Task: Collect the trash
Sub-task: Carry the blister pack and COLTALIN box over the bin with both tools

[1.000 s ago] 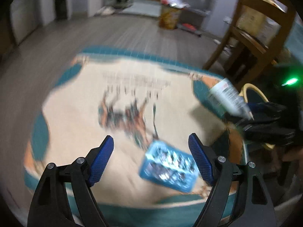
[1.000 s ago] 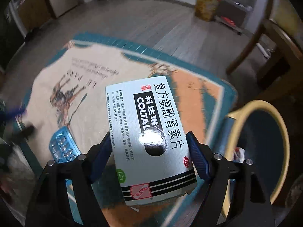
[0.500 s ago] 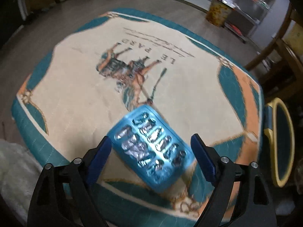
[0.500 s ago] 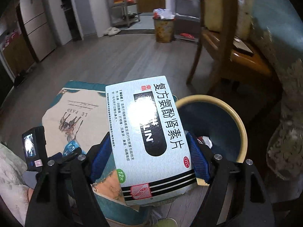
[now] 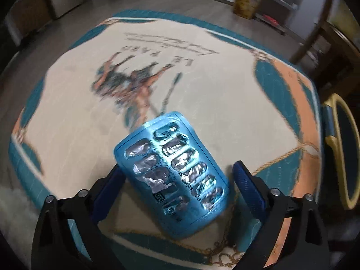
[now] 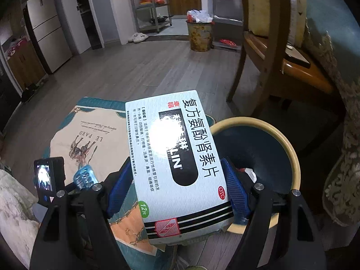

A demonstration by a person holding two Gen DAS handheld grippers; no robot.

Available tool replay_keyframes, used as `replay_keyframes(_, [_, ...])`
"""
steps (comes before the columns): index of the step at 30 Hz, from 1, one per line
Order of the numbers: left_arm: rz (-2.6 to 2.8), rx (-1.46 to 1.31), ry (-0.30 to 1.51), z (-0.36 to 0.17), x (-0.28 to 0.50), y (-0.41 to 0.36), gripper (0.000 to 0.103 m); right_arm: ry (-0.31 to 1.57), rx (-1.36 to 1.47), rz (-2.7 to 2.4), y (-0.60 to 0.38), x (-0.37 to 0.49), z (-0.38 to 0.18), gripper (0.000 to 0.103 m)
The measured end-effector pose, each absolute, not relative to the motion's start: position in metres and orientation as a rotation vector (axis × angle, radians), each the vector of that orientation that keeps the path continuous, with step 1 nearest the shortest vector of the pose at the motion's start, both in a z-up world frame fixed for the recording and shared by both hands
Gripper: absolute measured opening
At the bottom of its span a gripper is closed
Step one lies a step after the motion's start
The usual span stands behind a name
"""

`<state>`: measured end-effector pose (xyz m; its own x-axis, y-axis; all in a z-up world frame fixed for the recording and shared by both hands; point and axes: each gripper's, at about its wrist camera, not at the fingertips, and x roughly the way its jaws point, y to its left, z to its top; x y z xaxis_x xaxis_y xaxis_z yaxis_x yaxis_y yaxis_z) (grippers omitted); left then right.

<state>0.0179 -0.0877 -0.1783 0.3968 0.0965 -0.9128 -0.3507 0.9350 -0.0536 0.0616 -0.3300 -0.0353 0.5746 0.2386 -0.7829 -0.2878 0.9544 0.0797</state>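
My left gripper [image 5: 177, 182] hangs over the rug [image 5: 216, 103] with its jaws opening, and the blue blister pack [image 5: 173, 173] lies between them. The left pad looks to be at the pack's edge, the right pad stands clear of it, so I call nothing gripped yet. The pack is empty foil and thin plastic — very light, a bit springy, slick on its face. It lies flat on soft pile, so I judge the fingers must press down into the rug and close across the short width, on the two long edges, or it will skate away or bow upward.

My right gripper [image 6: 177, 189] is closed on the pill box [image 6: 175, 157], one pad on each long side, near the bottom end. The box is held above the near rim of the bin [image 6: 285, 144]. Thin card and probably hollow — it would crush under a hard squeeze, but the present hold looks sound. The bin already has some scraps inside.
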Motion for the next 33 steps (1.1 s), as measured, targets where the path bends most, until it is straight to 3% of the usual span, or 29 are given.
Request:
replay_keyframes(3, [0.194, -0.201, 1.103, -0.176, 0.023, -0.091, 0.073, 0.903, -0.063, 0.312, -0.328, 0.064, -0.035, 0.076])
replay_keyframes(6, [0.072, -0.161, 1.101, -0.174, 0.034, -0.098, 0.070, 0.900, -0.062, 0.307, -0.328, 0.064, -0.035, 0.076])
replay_keyframes(16, [-0.206, -0.061, 1.007, -0.138, 0.047, -0.126, 0.069, 0.918, -0.014, 0.253, -0.346, 0.066, -0.037, 0.076])
replay_keyframes(26, [-0.487, 0.149, 0.844, -0.032, 0.077, -0.190, 0.069, 0.883, 0.253, 0.052, -0.440, 0.076, -0.028, 0.076])
replay_keyframes(33, [-0.699, 0.324, 0.814, -0.043, 0.093, -0.251, 0.069, 0.941, 0.358, -0.068, -0.495, 0.077, -0.057, 0.076])
